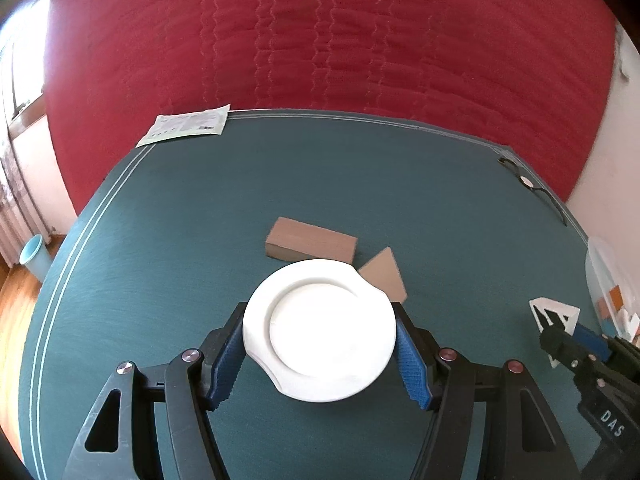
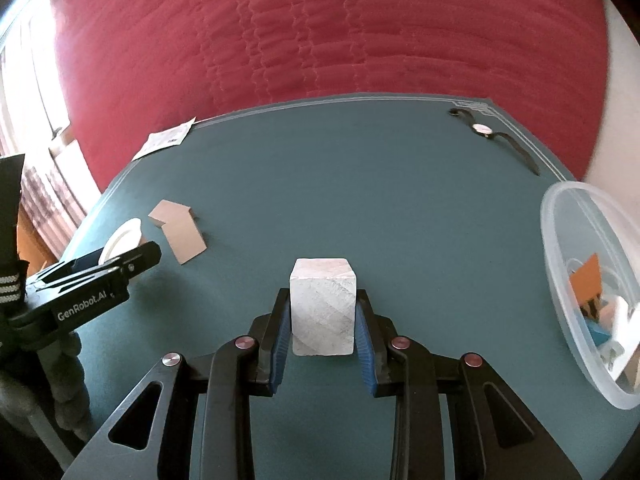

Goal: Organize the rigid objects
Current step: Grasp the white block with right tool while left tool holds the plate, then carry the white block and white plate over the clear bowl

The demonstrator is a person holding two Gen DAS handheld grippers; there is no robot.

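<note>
My left gripper (image 1: 320, 344) is shut on a white round knob-like disc (image 1: 320, 332), its blue pads against both rims, above the teal table. Behind the disc lie a brown rectangular block (image 1: 310, 240) and a brown triangular block (image 1: 386, 276). My right gripper (image 2: 322, 316) is shut on a white block (image 2: 323, 306) held just over the table. In the left wrist view that gripper (image 1: 568, 340) shows at the right, holding a white frame-like piece (image 1: 554, 312). The clear plastic bowl (image 2: 560, 240) at the right holds several coloured pieces.
A wristwatch (image 2: 482, 130) lies at the table's far right corner, and a paper leaflet (image 1: 186, 124) at the far left corner. A red quilted bed stands behind the table (image 2: 360, 184). A light blue bin (image 1: 34, 258) stands on the floor at the left.
</note>
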